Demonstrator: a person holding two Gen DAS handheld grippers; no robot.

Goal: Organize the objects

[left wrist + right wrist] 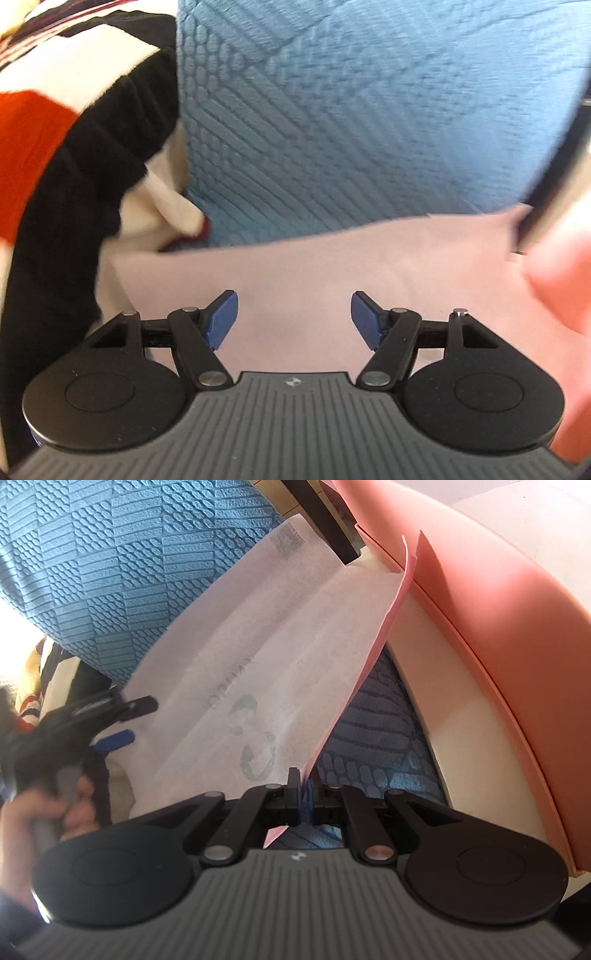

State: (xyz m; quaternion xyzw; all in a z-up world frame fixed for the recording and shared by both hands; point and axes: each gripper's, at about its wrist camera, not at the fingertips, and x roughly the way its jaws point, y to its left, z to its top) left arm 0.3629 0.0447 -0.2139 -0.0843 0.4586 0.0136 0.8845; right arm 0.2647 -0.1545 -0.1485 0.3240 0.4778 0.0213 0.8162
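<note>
We see a pink box (491, 602) lying open at our right, its inside hidden. From it a thin, fibrous pale sheet (258, 646) slopes over the embossed blue mat (110, 561). Our right gripper (301, 794) pinches the sheet's edge; our left gripper (294, 319) hovers with jaws spread and empty above the sheet, beside striped knit fabric (74, 129).
</note>
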